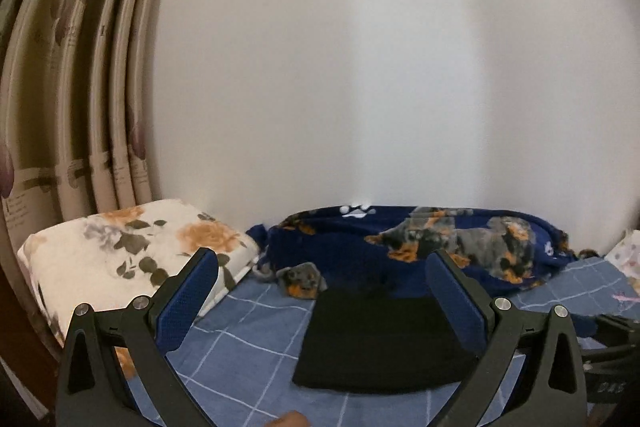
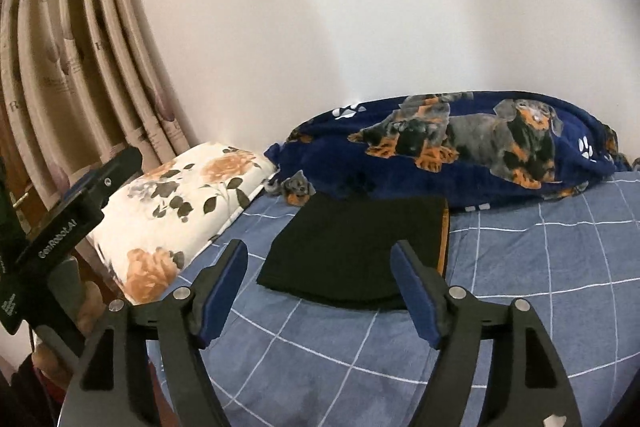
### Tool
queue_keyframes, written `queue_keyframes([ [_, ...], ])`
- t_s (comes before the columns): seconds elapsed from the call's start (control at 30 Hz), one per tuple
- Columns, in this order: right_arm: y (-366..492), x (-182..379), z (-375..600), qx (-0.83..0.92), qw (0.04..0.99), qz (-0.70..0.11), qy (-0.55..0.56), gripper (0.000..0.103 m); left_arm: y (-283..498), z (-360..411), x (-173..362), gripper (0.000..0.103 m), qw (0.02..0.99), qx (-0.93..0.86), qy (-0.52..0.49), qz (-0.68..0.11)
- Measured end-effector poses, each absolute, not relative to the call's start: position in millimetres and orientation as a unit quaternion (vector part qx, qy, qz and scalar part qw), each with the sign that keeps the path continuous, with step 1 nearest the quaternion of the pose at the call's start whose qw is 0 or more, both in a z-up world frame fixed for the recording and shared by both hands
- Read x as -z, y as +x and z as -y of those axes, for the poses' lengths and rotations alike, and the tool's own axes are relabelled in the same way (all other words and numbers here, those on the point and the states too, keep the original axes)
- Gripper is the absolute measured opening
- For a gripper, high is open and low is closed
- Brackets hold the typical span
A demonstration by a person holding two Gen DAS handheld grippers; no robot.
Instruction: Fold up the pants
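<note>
Black pants (image 2: pixel 356 251) lay folded flat on the checked bedsheet (image 2: pixel 540 267); my left gripper (image 1: pixel 322 293) and right gripper (image 2: pixel 320 287) stood wide open, empty.

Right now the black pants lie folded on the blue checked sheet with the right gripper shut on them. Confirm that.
Not quite. The black pants do lie folded on the blue checked sheet, but the right gripper is open and holds nothing; the right wrist view shows its fingers spread apart above the sheet.
</note>
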State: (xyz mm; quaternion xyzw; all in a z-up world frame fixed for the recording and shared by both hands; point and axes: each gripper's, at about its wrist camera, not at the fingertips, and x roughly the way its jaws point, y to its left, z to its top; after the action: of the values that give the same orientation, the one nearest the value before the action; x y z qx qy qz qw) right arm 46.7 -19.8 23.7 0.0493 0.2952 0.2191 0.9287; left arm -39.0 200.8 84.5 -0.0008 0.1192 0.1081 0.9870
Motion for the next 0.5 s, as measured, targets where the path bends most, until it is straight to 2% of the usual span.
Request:
queue_keyframes([
  [0.5,23.0,-31.1,19.2,-0.223,0.93,-0.289,0.041,0.076,-55.2,-182.2,-88.4,0.103,0.988,-0.06,0.001,-0.145],
])
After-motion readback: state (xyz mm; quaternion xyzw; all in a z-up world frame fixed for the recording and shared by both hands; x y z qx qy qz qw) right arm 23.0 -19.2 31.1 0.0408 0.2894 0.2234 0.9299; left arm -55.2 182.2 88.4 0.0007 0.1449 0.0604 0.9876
